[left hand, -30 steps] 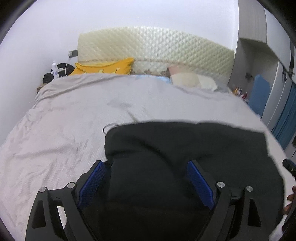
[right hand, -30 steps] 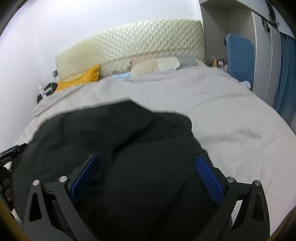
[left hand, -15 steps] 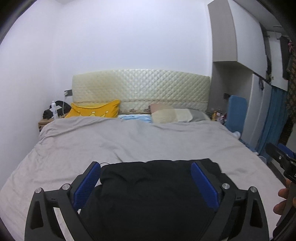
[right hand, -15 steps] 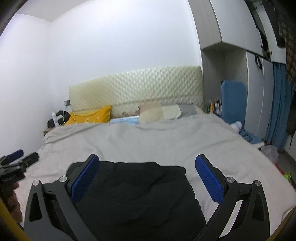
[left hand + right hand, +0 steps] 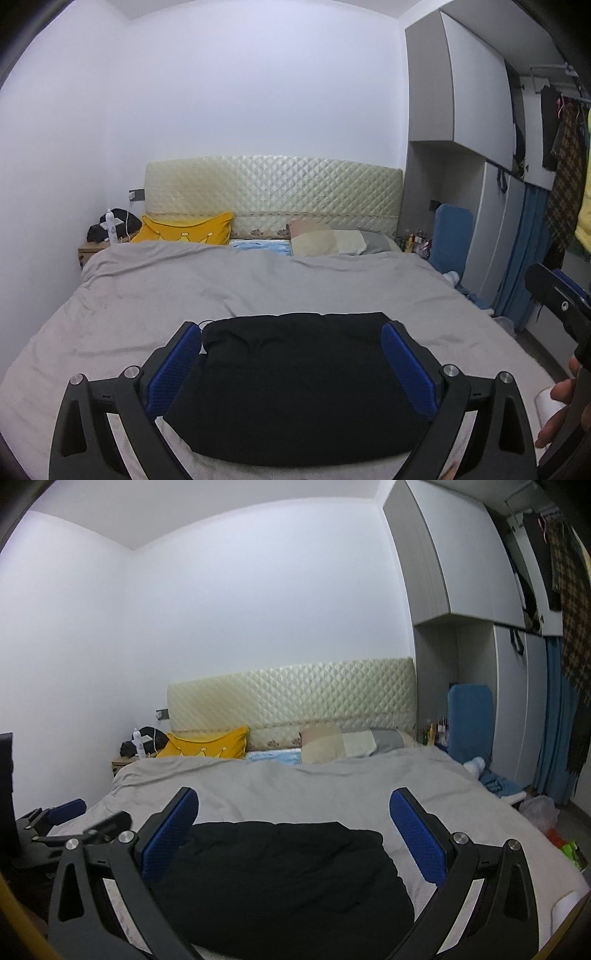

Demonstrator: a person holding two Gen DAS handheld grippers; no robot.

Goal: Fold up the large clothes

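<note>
Lying folded, soft black garment (image 5: pixel 295 384), rumpled grey bedspread (image 5: pixel 258 288)

- Bed (image 5: pixel 155 295) fills most of both views, covered w/ grey duvet (image 5: pixel 258 284), lightly wrinkled.
- Black garment (image 5: pixel 295 384) lies folded on duvet at near edge, roughly rectangular, lumpy top; in right wrist view (image 5: pixel 280 878) its right side is rounded.
- Head end: yellow pillow (image 5: pixel 184 229) w/ crown print at left, propped vs quilted cream headboard (image 5: pixel 273 192).
- Beige/grey patchwork pillow (image 5: pixel 332 242) at right, lying flat.
- Light blue sheet (image 5: pixel 260 245) shows btwn the two pillows, above duvet edge.
- Duvet's top left corner bunched near wooden nightstand (image 5: pixel 88 251); items on it too small to ID.
</note>
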